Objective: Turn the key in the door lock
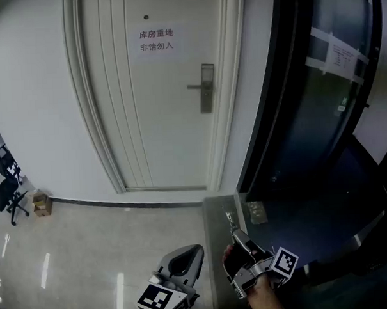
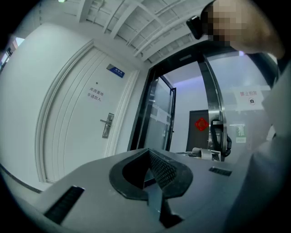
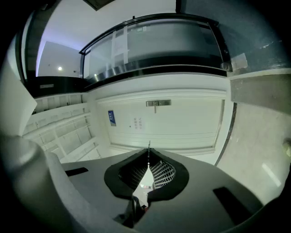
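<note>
Ahead, white door [image 1: 159, 107] — pale floor [image 1: 89, 251], seemingly polished

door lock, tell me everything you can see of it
The door lock is a tall, narrow plate, silvery-grey and metal-looking. It stands upright near the right edge of the white door, below and right of the paper notice. Its lever handle sticks out level toward the left. Any keyhole is too small to make out. Nothing touches it; the key is pinched in the right gripper, well clear of it.
</note>
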`<state>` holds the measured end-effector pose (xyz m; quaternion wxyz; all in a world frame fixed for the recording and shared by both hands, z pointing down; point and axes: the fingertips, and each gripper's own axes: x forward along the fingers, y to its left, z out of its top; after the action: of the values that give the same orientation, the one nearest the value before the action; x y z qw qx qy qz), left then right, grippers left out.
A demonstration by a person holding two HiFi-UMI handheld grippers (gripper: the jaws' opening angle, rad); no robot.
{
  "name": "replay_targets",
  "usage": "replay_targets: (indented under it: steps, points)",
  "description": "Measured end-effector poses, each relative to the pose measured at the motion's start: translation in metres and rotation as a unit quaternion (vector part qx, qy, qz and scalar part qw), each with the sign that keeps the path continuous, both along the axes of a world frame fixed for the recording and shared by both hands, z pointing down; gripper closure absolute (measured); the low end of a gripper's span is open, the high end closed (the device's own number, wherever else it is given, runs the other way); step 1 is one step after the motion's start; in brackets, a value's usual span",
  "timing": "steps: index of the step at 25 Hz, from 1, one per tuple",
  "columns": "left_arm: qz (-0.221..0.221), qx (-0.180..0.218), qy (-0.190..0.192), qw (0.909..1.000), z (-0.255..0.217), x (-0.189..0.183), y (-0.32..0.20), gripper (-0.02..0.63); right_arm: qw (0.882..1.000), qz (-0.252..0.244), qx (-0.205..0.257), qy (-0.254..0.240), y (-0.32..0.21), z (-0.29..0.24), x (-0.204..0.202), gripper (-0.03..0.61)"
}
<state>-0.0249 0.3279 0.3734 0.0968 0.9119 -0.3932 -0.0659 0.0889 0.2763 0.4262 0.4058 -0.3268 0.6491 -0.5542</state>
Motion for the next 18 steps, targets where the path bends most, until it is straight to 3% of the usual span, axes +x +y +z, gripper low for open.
replay_targets:
  steps: [18]
  points:
    - [0.025,0.002,0.002,0.9997,-0.003,-0.055,-0.174,0.611,1.000,0.027,-0.007,0.003,-0.168,-0.005,-0.054,0.558]
